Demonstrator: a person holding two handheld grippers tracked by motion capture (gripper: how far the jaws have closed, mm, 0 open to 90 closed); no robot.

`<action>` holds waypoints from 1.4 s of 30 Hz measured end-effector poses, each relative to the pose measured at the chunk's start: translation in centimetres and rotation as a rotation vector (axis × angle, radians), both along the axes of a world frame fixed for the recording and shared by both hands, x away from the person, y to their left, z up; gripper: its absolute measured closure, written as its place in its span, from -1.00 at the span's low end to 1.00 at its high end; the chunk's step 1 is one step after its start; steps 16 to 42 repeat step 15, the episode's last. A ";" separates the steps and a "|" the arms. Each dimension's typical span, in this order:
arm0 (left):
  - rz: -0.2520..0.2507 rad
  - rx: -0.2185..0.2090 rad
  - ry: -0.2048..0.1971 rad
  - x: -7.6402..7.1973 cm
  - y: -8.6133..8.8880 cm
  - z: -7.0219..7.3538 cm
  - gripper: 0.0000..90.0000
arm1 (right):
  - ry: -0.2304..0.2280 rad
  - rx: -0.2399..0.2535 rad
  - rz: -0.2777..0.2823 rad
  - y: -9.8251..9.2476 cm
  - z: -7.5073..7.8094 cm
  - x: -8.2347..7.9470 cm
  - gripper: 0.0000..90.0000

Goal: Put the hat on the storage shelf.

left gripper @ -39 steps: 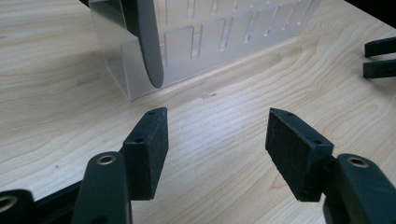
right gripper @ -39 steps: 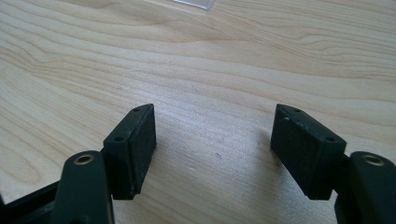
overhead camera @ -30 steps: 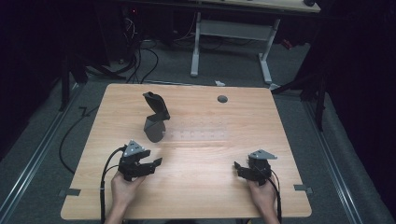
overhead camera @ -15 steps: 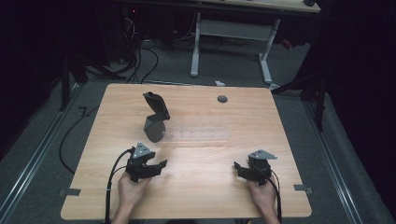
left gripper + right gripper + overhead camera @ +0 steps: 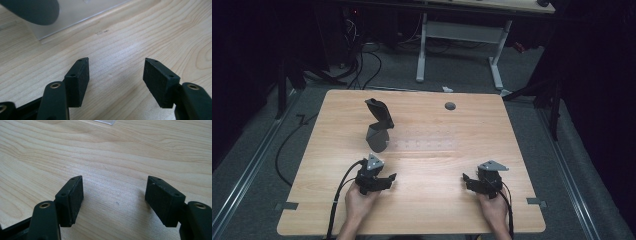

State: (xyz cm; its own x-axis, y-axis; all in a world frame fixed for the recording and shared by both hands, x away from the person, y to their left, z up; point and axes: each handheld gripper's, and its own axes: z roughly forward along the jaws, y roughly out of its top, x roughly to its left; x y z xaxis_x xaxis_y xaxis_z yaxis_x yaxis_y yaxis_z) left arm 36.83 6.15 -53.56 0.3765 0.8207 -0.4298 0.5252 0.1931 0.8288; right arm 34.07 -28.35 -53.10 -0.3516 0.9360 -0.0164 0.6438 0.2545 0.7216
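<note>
High view
- Thing in hand: a dark grey stand (image 5: 378, 126) sits on the wooden surface (image 5: 432, 150), toward the far left part of it. It has a wedge-shaped foot and a flat tilted plate on top that leans over the foot.
- Left tongs (image 5: 383, 181): low over the near left of the surface, pointing roughly toward the stand's side, near it but not touching; jaws apart, nothing between them.
- Right tongs (image 5: 468, 181): near right of the surface, well apart from the stand; jaws apart, holding nothing.
- Other item: a small round dark cap (image 5: 450, 106) lies near the far edge, away from both hands.

Left gripper view
- Tongs (image 5: 116, 65): released, with bare wood grain showing between the black pads (image 5: 80, 80).
- Stand (image 5: 37, 11): its dark rounded top hangs at the upper left, over a pale, glossy slanted face (image 5: 82, 12); ahead of the jaws and to their left.

Right gripper view
- Tongs (image 5: 113, 186): released, with plain surface between the pads (image 5: 74, 195).

Handling, as a judgement
- Weight: likely light, thin plastic or sheet.
- Stiffness: looks rigid, not soft.
- Grip risk: smooth faces may slip; the overhanging plate makes it top-heavy and easy to tip.
- Where to hold: across the narrow neck or the foot's two sides, low down, squarely.
</note>
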 end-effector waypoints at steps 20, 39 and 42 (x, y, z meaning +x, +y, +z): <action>0.004 0.015 -0.040 -0.2 -0.6 -1.0 -0.32 | 0.000 0.001 0.001 0.0 0.0 0.0 -0.31; 0.004 0.015 -0.040 -0.2 -0.6 -1.0 -0.32 | 0.000 0.001 0.001 0.0 0.0 0.0 -0.31; 0.004 0.015 -0.040 -0.2 -0.6 -1.0 -0.32 | 0.000 0.001 0.001 0.0 0.0 0.0 -0.31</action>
